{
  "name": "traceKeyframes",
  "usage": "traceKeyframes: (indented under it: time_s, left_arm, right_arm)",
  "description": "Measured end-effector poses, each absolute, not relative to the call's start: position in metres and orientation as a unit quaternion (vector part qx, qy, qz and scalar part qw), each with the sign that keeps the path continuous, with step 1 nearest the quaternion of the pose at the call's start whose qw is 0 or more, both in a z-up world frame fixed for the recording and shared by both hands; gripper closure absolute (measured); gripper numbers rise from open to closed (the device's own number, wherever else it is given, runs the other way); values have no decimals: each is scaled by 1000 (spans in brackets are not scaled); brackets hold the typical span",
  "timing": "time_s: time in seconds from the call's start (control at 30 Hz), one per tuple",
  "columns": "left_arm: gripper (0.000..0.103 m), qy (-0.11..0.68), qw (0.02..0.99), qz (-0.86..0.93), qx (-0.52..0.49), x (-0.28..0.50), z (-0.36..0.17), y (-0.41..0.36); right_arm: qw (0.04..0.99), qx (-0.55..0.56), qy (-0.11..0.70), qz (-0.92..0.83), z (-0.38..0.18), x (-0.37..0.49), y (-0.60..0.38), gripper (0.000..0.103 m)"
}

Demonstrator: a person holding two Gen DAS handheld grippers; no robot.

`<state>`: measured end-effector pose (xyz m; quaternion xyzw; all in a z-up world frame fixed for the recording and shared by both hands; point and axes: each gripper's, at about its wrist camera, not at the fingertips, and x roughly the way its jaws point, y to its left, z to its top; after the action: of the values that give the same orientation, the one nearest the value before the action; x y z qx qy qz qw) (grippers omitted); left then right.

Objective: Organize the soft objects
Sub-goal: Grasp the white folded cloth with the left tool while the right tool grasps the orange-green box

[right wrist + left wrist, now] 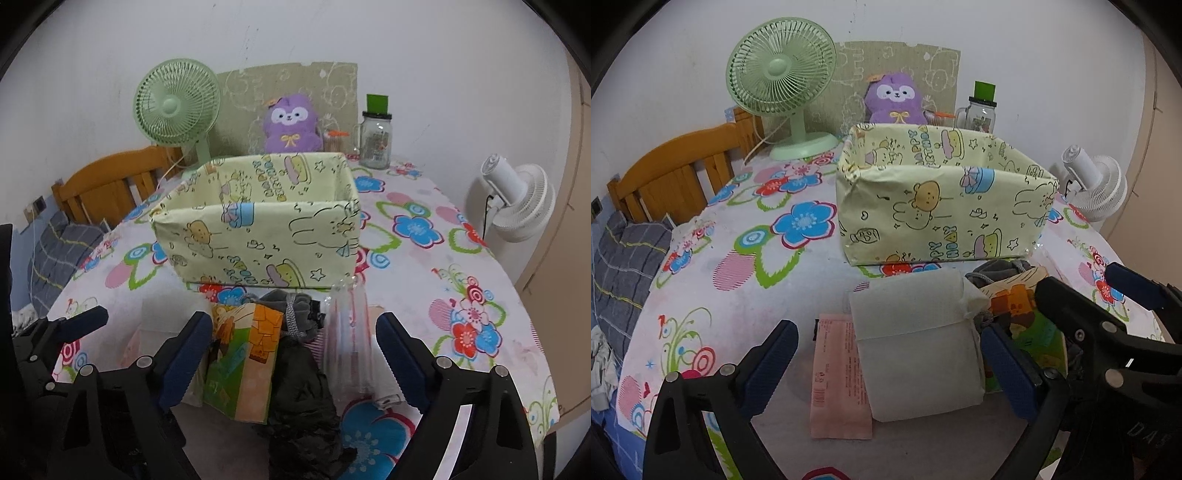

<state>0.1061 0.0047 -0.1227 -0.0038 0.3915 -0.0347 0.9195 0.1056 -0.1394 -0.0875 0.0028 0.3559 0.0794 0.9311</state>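
Both hand-held grippers hung wide open over a flower-print tablecloth [746, 266], neither touching anything. Between the fingers of the left gripper [888, 363] lay a white toilet roll [916, 347], its side resting on a flat pink packet [836, 376] — the packet's small print was too blurred to read. The right gripper [295, 360] framed a loose heap: a cartoon-print pouch [242, 354], a grey drawstring cloth [295, 314] tangled with a crumpled dark bag [306, 402], and a clear plastic wrapper with pink stripes [347, 343]. Just beyond the heap stood an open yellow box [258, 243] covered in birthday-cartoon paper (its inside showed nothing but the lining). Along the wall behind it sat a green desk fan [781, 74], a purple plush toy [895, 99], a glass jar with a green-topped lid [375, 140] and, off to the right past the table's edge, a white fan [517, 199].
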Motion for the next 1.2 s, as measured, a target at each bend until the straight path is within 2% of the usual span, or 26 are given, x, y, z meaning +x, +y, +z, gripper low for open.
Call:
traceKeyframes:
  time_s: [0.3, 0.37, 0.43, 0.5, 0.63, 0.73, 0.97, 1.2]
  left_arm:
    - [4, 405, 913, -41, -10, 115, -133, 5]
    - [4, 407, 912, -41, -10, 116, -135, 6]
    - [4, 410, 911, -42, -11, 117, -137, 6]
    - [4, 412, 910, -43, -11, 118, -139, 6]
    - [5, 413, 909, -46, -11, 119, -140, 5]
    - [7, 413, 909, -49, -10, 119, -141, 4]
    - [37, 418, 904, -82, -29, 118, -141, 1]
    - [52, 413, 906, -84, -26, 115, -138, 0]
  right_arm:
    - [916, 15, 387, 104, -101, 118, -134, 28]
    - [912, 21, 395, 111, -104, 120, -132, 34]
    - [907, 26, 402, 121, -107, 122, -131, 44]
    - [904, 27, 407, 128, -110, 123, -128, 49]
    - [899, 29, 413, 140, -112, 125, -125, 70]
    - [899, 26, 411, 146, -111, 124, -121, 74]
    - [902, 24, 406, 148, -109, 122, -119, 77]
    - [903, 23, 403, 145, -108, 120, -118, 78]
